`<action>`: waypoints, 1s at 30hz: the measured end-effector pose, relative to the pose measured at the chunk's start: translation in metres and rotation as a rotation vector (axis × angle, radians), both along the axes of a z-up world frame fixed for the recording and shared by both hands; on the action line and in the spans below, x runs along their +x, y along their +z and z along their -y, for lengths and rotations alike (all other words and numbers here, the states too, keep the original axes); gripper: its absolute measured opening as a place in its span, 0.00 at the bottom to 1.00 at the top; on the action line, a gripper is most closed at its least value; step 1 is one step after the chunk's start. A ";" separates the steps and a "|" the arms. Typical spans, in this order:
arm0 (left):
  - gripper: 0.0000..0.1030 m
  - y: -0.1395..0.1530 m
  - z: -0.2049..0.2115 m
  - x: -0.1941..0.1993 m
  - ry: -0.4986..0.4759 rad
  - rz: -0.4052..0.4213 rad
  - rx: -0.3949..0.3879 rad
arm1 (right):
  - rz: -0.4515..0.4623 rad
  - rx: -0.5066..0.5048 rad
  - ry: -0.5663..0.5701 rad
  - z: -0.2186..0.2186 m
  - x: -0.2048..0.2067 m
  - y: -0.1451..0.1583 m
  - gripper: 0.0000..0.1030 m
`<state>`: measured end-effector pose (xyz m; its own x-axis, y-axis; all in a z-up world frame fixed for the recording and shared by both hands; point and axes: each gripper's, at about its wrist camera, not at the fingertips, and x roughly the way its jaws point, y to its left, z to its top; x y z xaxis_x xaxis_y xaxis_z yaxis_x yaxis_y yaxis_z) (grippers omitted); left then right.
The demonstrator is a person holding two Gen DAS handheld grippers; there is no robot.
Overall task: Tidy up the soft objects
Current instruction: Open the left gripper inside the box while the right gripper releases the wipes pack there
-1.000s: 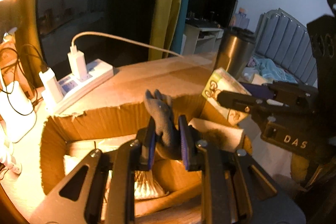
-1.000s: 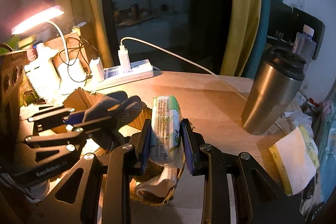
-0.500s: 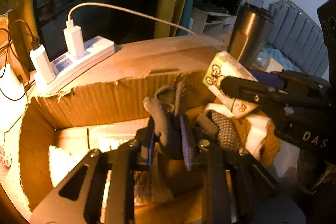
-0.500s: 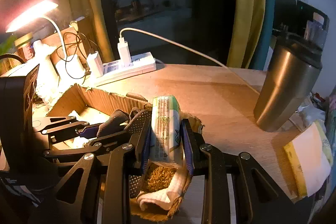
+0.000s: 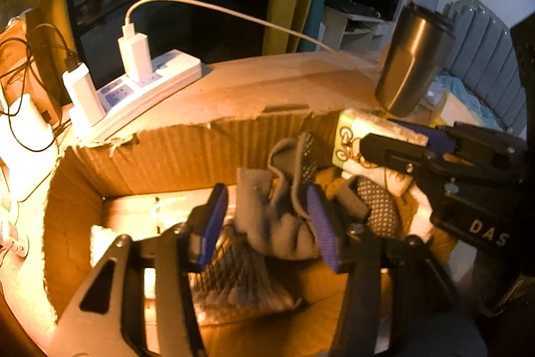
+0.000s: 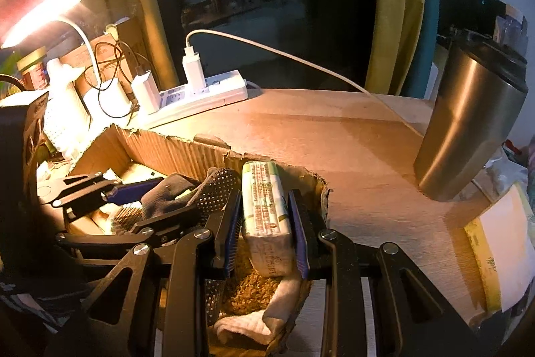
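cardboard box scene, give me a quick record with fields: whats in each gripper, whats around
left gripper: jaws opening, grey sock between them, over the cardboard box
right gripper: shut on tissue pack
box contents: dotted sock, white sock
beside box: power strip, steel tumbler

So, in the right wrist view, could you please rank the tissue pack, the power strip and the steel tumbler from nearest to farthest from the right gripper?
1. Tissue pack: clamped between the right gripper's jaws, over the cardboard box.
2. Steel tumbler: standing to the right on the tabletop.
3. Power strip: at the table's far edge, up and left, by the window.
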<state>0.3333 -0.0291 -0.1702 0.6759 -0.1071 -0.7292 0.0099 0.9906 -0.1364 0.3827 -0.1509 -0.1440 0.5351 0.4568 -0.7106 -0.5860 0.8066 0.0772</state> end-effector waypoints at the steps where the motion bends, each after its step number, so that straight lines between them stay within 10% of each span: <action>1: 0.51 0.002 -0.001 -0.001 0.000 0.004 0.002 | 0.000 -0.001 -0.001 0.000 0.000 0.001 0.30; 30: 0.59 0.064 -0.018 -0.079 0.015 0.140 -0.014 | 0.116 -0.016 -0.035 0.004 -0.071 0.061 0.39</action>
